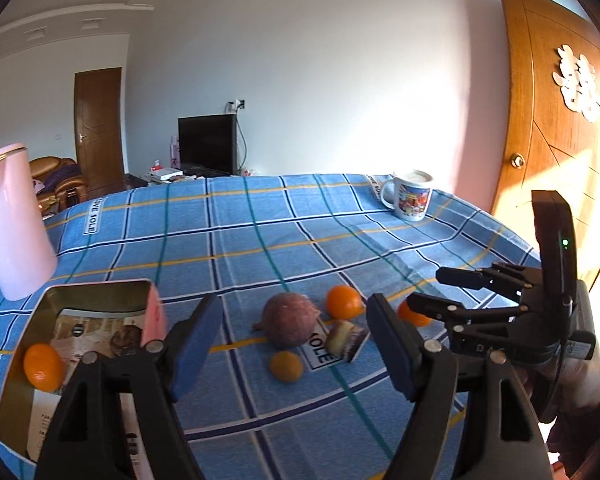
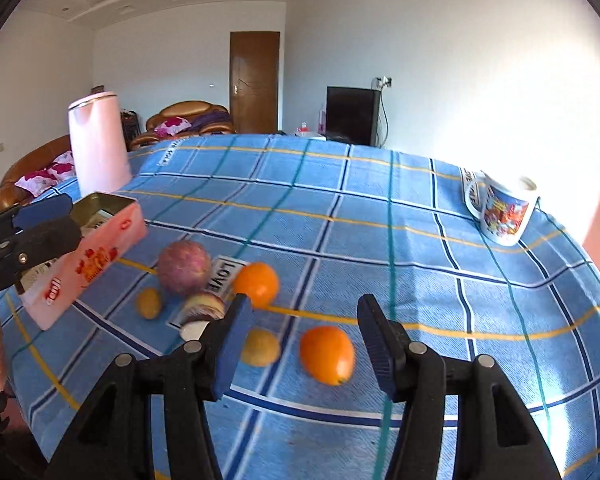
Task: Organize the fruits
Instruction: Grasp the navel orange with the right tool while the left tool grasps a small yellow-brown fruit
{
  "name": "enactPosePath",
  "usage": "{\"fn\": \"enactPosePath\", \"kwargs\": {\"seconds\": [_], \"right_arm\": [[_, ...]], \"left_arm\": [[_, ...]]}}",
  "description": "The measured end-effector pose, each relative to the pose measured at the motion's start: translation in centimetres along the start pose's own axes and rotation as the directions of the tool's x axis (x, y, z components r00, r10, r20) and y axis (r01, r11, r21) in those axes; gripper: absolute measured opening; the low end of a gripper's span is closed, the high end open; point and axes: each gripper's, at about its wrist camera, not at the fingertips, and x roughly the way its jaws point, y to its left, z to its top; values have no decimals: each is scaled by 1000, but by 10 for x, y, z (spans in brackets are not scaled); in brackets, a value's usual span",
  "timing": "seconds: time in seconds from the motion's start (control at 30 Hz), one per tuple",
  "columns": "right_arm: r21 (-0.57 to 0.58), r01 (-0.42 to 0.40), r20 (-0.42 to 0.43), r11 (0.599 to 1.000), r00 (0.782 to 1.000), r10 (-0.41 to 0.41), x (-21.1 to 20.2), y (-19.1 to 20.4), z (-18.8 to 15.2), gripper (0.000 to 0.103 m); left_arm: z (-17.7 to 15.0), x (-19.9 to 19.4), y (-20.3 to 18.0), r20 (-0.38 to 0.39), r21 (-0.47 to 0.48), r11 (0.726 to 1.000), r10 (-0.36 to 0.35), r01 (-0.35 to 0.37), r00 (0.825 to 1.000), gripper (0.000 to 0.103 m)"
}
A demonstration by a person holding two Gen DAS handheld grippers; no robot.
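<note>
A pink tin box (image 1: pixel 80 312) (image 2: pixel 100 248) sits open at the table's left with one orange (image 1: pixel 43 366) inside. On the cloth lie a purple-red round fruit (image 1: pixel 290 320) (image 2: pixel 183 267), several oranges (image 1: pixel 343 301) (image 2: pixel 327 354) (image 2: pixel 257 283), small yellow fruits (image 1: pixel 286 366) (image 2: pixel 148 302) (image 2: pixel 261 347) and a wrapped snack (image 1: pixel 346 338) (image 2: pixel 204 307). My left gripper (image 1: pixel 294 344) is open and empty, above the fruits beside the box. My right gripper (image 2: pixel 304 346) is open and empty, its jaws either side of an orange; it also shows in the left wrist view (image 1: pixel 432 290).
A pink kettle (image 1: pixel 14 220) (image 2: pixel 98 146) stands at the table's far left. A printed mug (image 1: pixel 410 194) (image 2: pixel 500 210) stands at the far right corner. The blue checked tablecloth (image 1: pixel 260 232) covers the table. A wooden door (image 1: pixel 552 120) is to the right.
</note>
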Motion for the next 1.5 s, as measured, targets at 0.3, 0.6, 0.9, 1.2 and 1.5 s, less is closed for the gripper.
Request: {"fn": "enactPosePath", "kwargs": {"seconds": [0.3,0.6,0.9,1.2,1.5], "right_arm": [[48,-68,-115,997,991,73,24,-18,-13,55],[78,-104,-109,992,988,112,22,-30,-18,36],[188,-117,-72,975,988,133,16,-67,-23,36],[184,-117,-48,976,991,128,12,-66,-24,36],[178,-111,-42,978,992,121,10,-65,-25,36]], "left_arm": [[2,18,-39,-42,84,996,-34,37,999,77],[1,43,-74,-96,189,979,-54,71,994,76],[-5,79,-99,-228,264,957,-63,123,972,49],[-9,105,-102,-322,291,951,-2,101,947,38],[-13,101,-118,-287,399,914,48,74,957,31]]}}
